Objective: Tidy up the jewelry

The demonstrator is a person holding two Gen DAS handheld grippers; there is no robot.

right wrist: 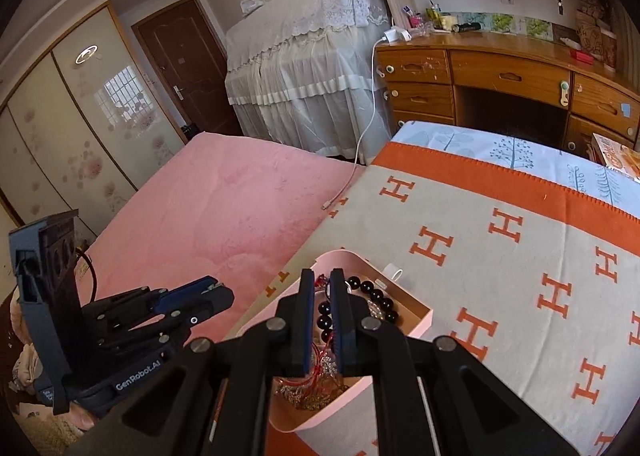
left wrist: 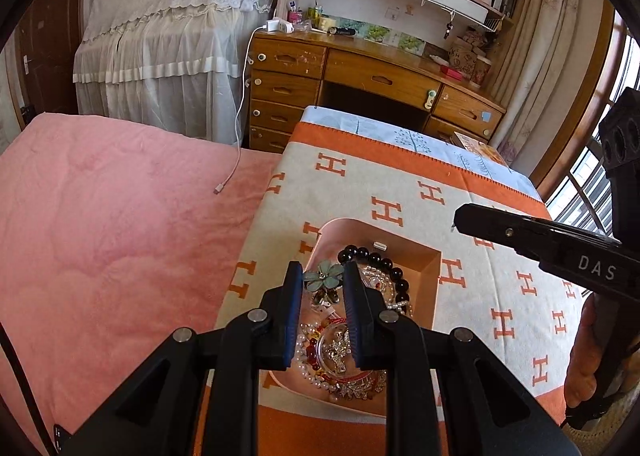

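A pink open box (left wrist: pixel 434 284) sits on an orange-and-cream H-patterned blanket (left wrist: pixel 500 296). It holds tangled jewelry: a black bead bracelet (left wrist: pixel 372 256), a green flower brooch (left wrist: pixel 326 275), pearl strands and red cords (left wrist: pixel 320 360). My left gripper (left wrist: pixel 322 272) hovers over the box, jaws partly open around the flower brooch, not touching it clearly. My right gripper (right wrist: pixel 321 280) hangs above the same box (right wrist: pixel 424 320) with a narrow gap, empty; the black beads (right wrist: pixel 376 294) lie beneath it. Its closed-looking fingers also show in the left wrist view (left wrist: pixel 520 232).
A pink bedspread (left wrist: pixel 120 224) lies left of the blanket, with a white charging cable (left wrist: pixel 236 160) on it. A wooden desk with drawers (left wrist: pixel 360 76), a lace-covered piano (left wrist: pixel 172 36) and bookshelves stand behind. A small white clasp (right wrist: pixel 394 271) lies beside the box.
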